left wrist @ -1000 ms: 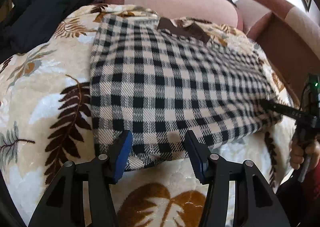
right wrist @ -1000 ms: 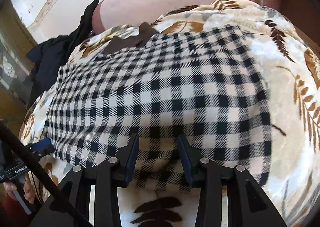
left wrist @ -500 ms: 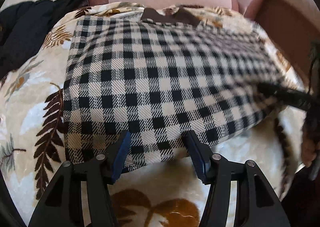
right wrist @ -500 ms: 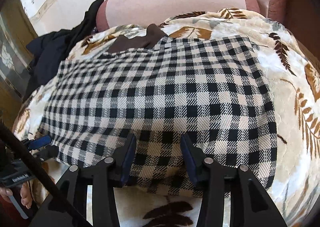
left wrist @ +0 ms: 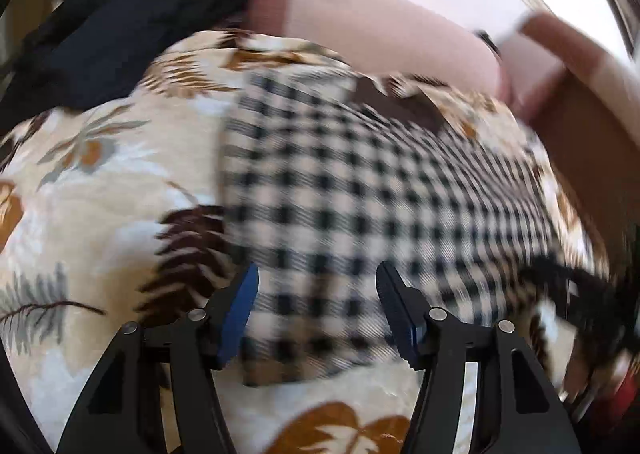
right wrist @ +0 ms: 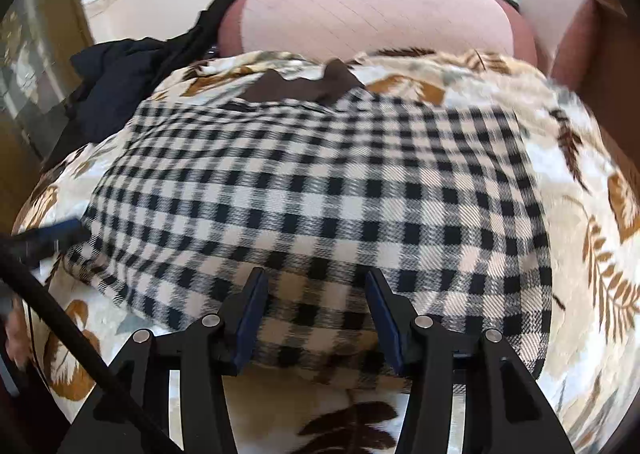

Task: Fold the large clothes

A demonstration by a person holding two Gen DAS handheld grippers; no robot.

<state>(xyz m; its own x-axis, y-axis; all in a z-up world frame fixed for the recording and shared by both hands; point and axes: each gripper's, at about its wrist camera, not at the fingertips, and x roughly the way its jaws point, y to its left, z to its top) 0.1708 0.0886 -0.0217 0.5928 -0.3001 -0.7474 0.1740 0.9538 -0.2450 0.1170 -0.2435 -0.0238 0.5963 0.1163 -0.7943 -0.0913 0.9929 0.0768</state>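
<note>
The checked shirt (right wrist: 320, 189) lies spread flat on the leaf-print blanket (right wrist: 592, 213), brown collar at the far end, near hem right at my claws. My right claw (right wrist: 316, 318) has its jaws apart with the hem between them, nothing pinched yet; the left claw (left wrist: 316, 314) is the same, wide apart over the hem near the shirt's left corner (that view is blurry, so I can't tell if a pad touches cloth). I reckon the step is grabbing the hem to fold it up toward the collar. To do it well I'd slide both lower fingers under the edge, bite shirt only, not blanket, and lift level. The dark clothes (right wrist: 120, 93) sit far off to the left, against the pink couch back (right wrist: 360, 17).
</note>
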